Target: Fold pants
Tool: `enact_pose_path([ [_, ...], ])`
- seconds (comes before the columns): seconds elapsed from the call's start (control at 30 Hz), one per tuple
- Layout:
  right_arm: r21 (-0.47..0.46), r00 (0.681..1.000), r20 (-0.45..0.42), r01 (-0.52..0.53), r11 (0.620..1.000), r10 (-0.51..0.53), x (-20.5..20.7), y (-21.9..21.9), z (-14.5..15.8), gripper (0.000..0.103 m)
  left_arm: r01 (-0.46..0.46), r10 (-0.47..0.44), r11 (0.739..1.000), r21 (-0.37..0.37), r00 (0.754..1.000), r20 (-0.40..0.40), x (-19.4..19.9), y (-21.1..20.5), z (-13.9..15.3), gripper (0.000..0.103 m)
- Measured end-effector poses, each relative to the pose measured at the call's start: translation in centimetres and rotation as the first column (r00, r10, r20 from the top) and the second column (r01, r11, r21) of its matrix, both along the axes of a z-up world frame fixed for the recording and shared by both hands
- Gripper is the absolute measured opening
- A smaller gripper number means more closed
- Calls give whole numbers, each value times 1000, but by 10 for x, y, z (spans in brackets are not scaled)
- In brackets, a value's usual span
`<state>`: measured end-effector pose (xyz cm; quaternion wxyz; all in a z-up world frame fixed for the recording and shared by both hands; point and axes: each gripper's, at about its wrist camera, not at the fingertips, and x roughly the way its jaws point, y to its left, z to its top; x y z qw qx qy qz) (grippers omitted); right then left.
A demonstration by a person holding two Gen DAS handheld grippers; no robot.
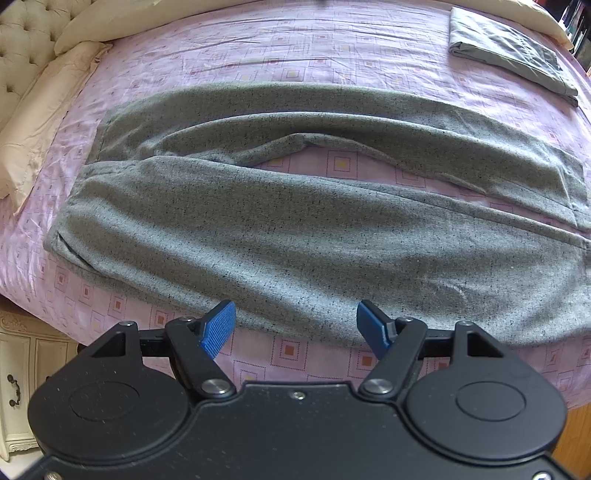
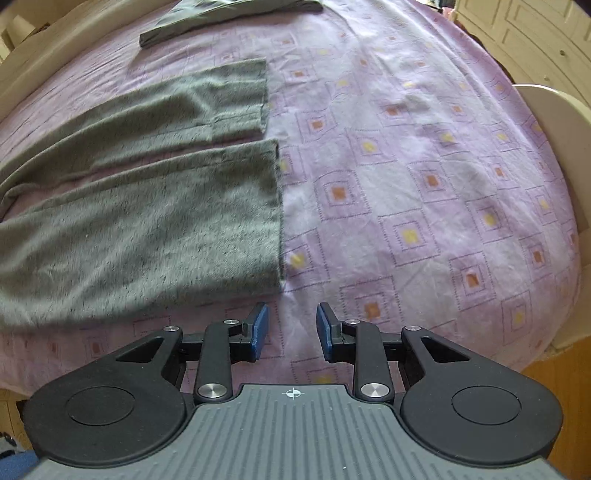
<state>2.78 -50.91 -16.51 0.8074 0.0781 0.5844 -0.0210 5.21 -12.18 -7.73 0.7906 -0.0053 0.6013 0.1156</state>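
Grey speckled pants [image 1: 295, 206] lie flat across the bed, waist to the left and both legs running right, with a gap of sheet showing between the legs. My left gripper [image 1: 295, 314] hovers open over the near edge of the nearer leg, nothing between its blue pads. In the right wrist view the two leg cuffs [image 2: 258, 166] end side by side at the left. My right gripper [image 2: 291, 317] stands open above bare sheet just in front of the nearer cuff, with nothing between its pads.
The bed has a pink patterned sheet [image 2: 424, 184]. A folded grey garment [image 1: 513, 55] lies at the far right corner, also seen as a dark strip of folded garment [image 2: 221, 22]. Cream pillows [image 1: 44, 122] sit at the left. A white cabinet [image 1: 18, 387] stands beside the bed.
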Motion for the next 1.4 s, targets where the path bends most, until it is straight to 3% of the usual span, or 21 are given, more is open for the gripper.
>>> enact_pose_path([
  [0.23, 82, 995, 50, 83, 993, -87, 32, 1, -8, 29, 6, -6, 1000, 7, 1000, 18, -2, -5, 6, 73],
  [0.43, 119, 990, -23, 139, 983, -137, 43, -6, -22, 30, -33, 33, 999, 6, 999, 8, -7, -1, 5, 73],
  [0.6, 199, 964, -75, 264, 944, -254, 38, -15, -26, 30, -28, 29, 1000, 12, 1000, -11, -7, -3, -3, 73],
  [0.63, 223, 958, -87, 285, 932, -272, 37, -17, -27, 24, -24, 24, 1000, 13, 1000, -13, -7, -4, -5, 73],
  [0.7, 275, 957, -75, 290, 916, -281, 34, -16, -26, 3, -10, 10, 1000, 15, 1000, -20, -6, -6, -7, 73],
  [0.73, 284, 961, -61, 277, 918, -271, 32, -14, -21, 3, -2, 2, 1000, 16, 1000, -24, -5, -8, -8, 73],
  [0.8, 220, 974, -28, 226, 949, -225, 28, -6, -6, 3, 17, -16, 1000, 18, 999, -28, -5, -11, -10, 73],
  [0.9, 38, 993, 22, 114, 993, -115, 20, 0, 14, 3, 36, -35, 999, 17, 999, -32, -4, -13, -11, 73],
  [0.97, 46, 992, 3, 127, 991, -128, 16, -9, 15, 0, 45, -44, 999, 16, 998, -38, -2, -13, -14, 73],
  [1.07, -29, 993, 10, 115, 993, -115, 16, -10, 19, 0, 54, -53, 998, 25, 997, -48, -1, -16, -17, 73],
  [1.1, 40, 990, 23, 137, 990, -138, 16, -14, 21, 0, 56, -54, 998, 25, 997, -48, -1, -15, -17, 73],
  [1.17, 198, 971, 19, 231, 953, -239, 15, -24, 20, 5, 55, -54, 998, 26, 998, -44, -1, -15, -15, 73],
  [1.23, 279, 942, -27, 330, 902, -336, 15, -29, 11, 37, 48, -47, 998, 27, 998, -42, 0, -13, -14, 73],
  [1.27, 299, 930, -43, 359, 884, -364, 15, -31, 6, 44, 44, -43, 999, 26, 998, -39, 0, -12, -13, 73],
  [1.33, 313, 914, -77, 402, 861, -399, 15, -31, -4, 46, 32, -31, 999, 26, 999, -32, 0, -8, -11, 73],
  [1.4, 285, 908, -97, 417, 863, -407, 17, -29, -12, 46, 16, -15, 1000, 27, 999, -28, -1, -3, -10, 73],
])
